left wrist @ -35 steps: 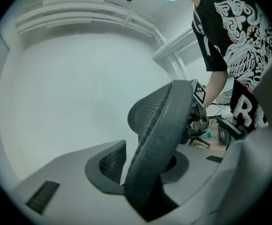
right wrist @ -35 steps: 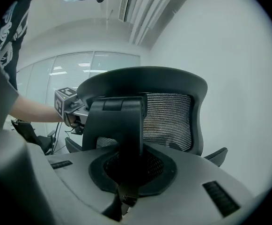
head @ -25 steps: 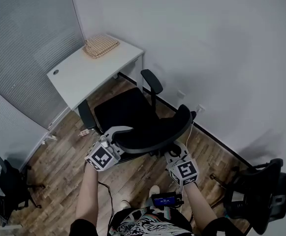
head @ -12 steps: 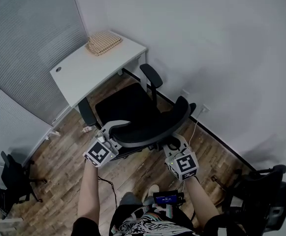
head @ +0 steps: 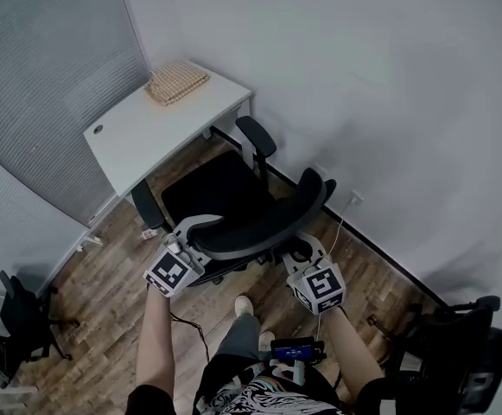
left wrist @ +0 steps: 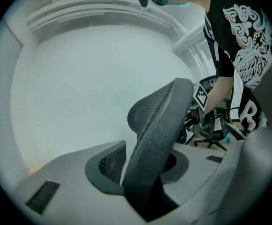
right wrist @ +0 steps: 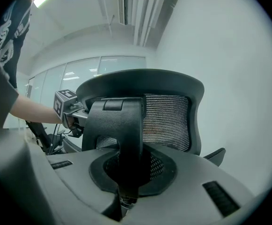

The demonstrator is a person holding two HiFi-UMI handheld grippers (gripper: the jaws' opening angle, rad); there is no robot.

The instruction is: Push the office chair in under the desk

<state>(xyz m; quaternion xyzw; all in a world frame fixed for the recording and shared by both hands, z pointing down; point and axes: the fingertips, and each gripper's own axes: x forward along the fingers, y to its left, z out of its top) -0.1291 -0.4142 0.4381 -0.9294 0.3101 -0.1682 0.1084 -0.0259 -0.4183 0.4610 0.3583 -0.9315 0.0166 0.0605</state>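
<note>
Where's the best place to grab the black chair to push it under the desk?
Grab the office chair by its backrest rim, coming from behind, the side away from the desk. The rim is thin enough for jaws, and the seat already faces the desk. The left gripper and right gripper hold the backrest from there.

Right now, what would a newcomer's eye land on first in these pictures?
The black office chair at the centre, its backrest gripped on either side by the left gripper and right gripper. Beyond it, the white desk in the corner carries a woven mat.
</note>
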